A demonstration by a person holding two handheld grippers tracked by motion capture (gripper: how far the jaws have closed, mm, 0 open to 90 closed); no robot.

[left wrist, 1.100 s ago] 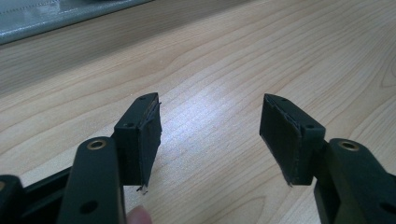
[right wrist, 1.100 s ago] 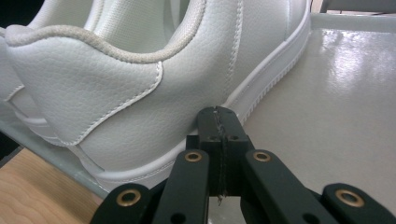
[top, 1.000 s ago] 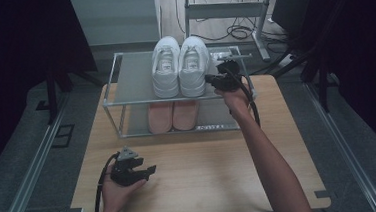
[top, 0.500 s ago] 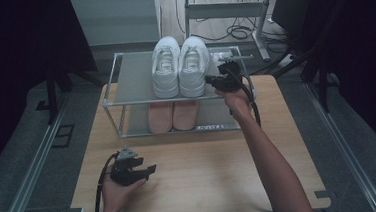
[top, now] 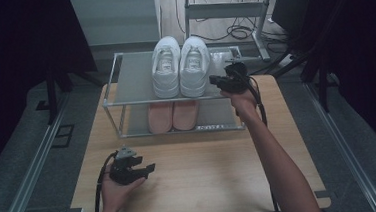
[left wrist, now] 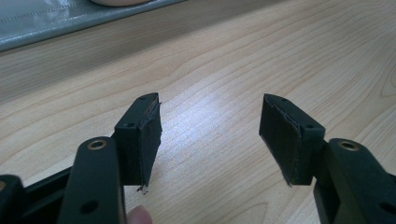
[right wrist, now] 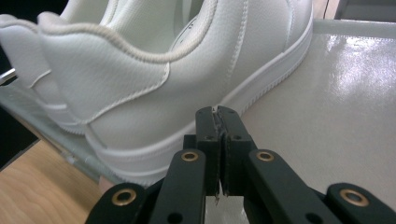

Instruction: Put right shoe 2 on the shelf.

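A pair of white sneakers (top: 180, 66) stands on the top shelf of a metal-framed rack (top: 129, 80), toes pointing away. A pair of pink shoes (top: 172, 115) sits on the lower shelf. My right gripper (top: 213, 79) is over the top shelf, just right of the right sneaker's heel. In the right gripper view that gripper (right wrist: 218, 112) is shut with nothing between its jaws. Its tips are at the sneaker's (right wrist: 140, 79) sole; I cannot tell whether they touch. My left gripper (top: 147, 164) rests low over the table at the front left. In the left gripper view it (left wrist: 210, 126) is open and holds nothing.
The rack stands at the back of a wooden table (top: 215, 169). The top shelf (right wrist: 336, 102) is bare to the right of the sneakers. In the left gripper view the lower shelf's edge (left wrist: 56, 23) lies ahead. Cables (top: 236, 32) lie on the floor behind.
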